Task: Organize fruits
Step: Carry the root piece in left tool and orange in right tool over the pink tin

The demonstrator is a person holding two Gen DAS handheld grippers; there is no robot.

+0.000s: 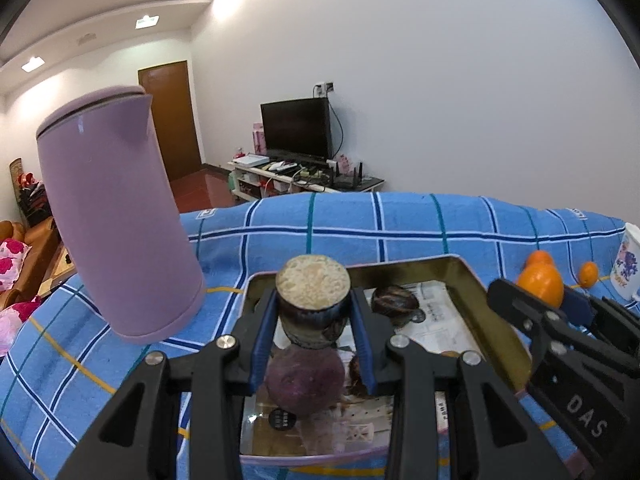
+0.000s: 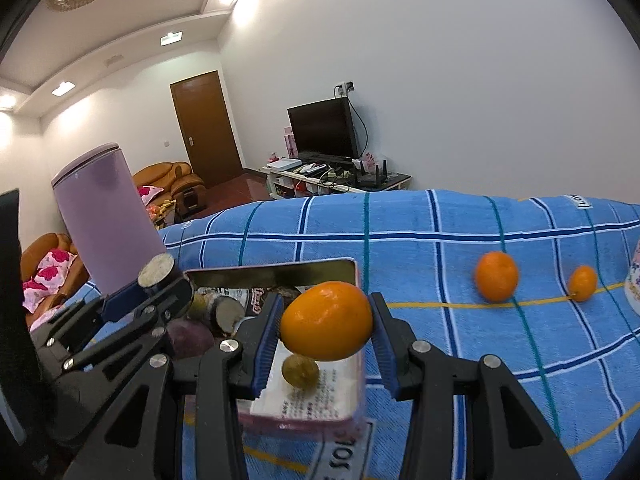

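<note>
Left tongs (image 1: 313,312) clamped on a cut stub of dark-skinned yam (image 1: 313,300), pale cut face up, held over the tin tray (image 1: 494,312). Right tongs (image 2: 326,332) clamped on an orange (image 2: 326,321), held above the tray's right-hand edge.

Biggest on the blue checked cloth (image 1: 400,224): a lilac jug (image 1: 116,216) with lid, standing just left of the tray's far corner. Next the tray, paper-lined, holding a purple round root (image 1: 306,380), a dark brown lump (image 1: 394,300) toward the far side, more cut root pieces, and a small yellow-green fruit (image 2: 301,372) under the held orange. Right of the tray, well apart from it, two loose oranges: a larger one (image 2: 496,276) and a smaller one (image 2: 582,282). Patterned mug (image 1: 628,264) at the far right edge. Bare cloth between tray and loose oranges, and behind the tray to the cloth's far edge.
</note>
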